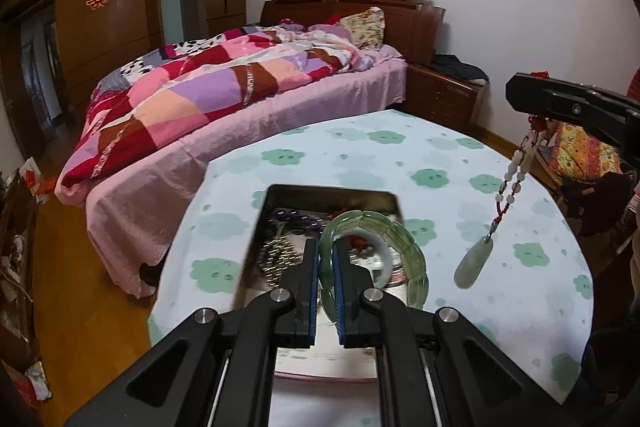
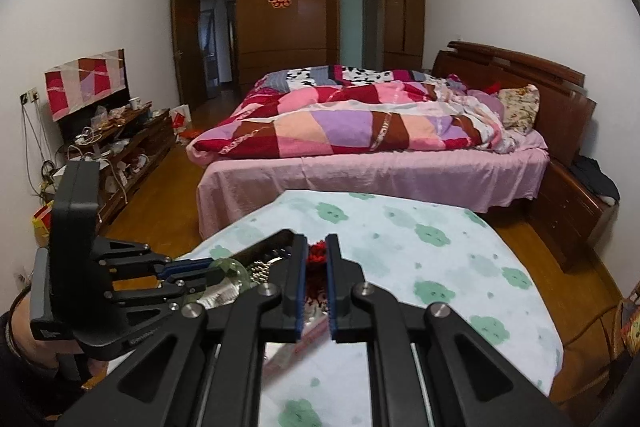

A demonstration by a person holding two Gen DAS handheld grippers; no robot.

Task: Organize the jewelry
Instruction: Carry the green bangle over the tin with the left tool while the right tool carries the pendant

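Your left gripper is pinching the green bangle above the tin; your right gripper is clamping narrowly on the pendant necklace

Black grippers, blue-lined jaws, silver screws

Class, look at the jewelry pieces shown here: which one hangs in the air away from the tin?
The jade pendant necklace, dangling from the right gripper above the tablecloth; the green bangle is over the tin.

Tablecloth is wide open from 12 to 3 o'clock of the tin. Only blocker: the pendant necklace dangling at 3 o'clock; bed crowds 10.
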